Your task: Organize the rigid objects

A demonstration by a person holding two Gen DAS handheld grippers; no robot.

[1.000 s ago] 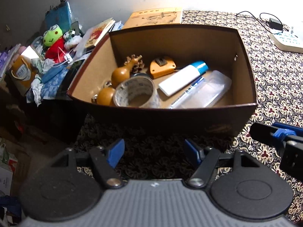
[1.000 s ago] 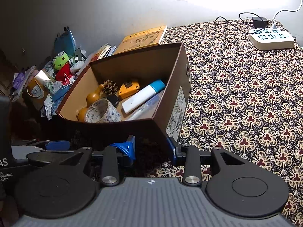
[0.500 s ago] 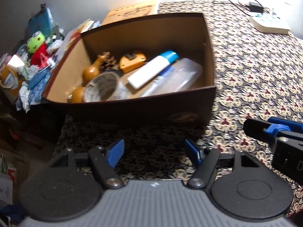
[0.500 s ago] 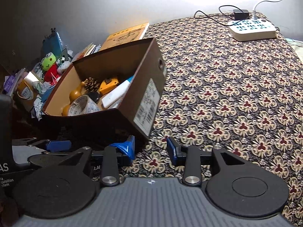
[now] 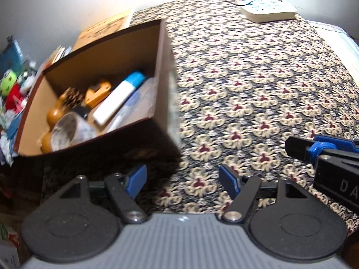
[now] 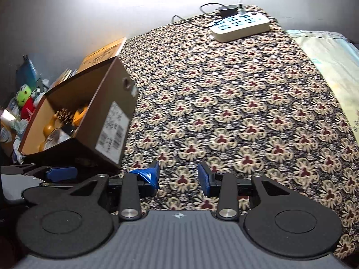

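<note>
Both tools, left (image 5: 182, 180) & right (image 6: 178, 177), released, empty; box (image 5: 157, 67) w/ objs ahead-left.

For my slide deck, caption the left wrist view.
Open left gripper over patterned tablecloth, beside a cardboard box holding tape roll, gourds and tube.

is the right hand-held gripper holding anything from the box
No, the right hand-held gripper is open and empty above the patterned cloth, beside the box.

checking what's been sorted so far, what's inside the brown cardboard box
Inside the brown cardboard box: white tube with blue cap, orange tape measure, pinecone, tan wooden gourds, clear tape roll. Anything beneath them is hidden.
</note>
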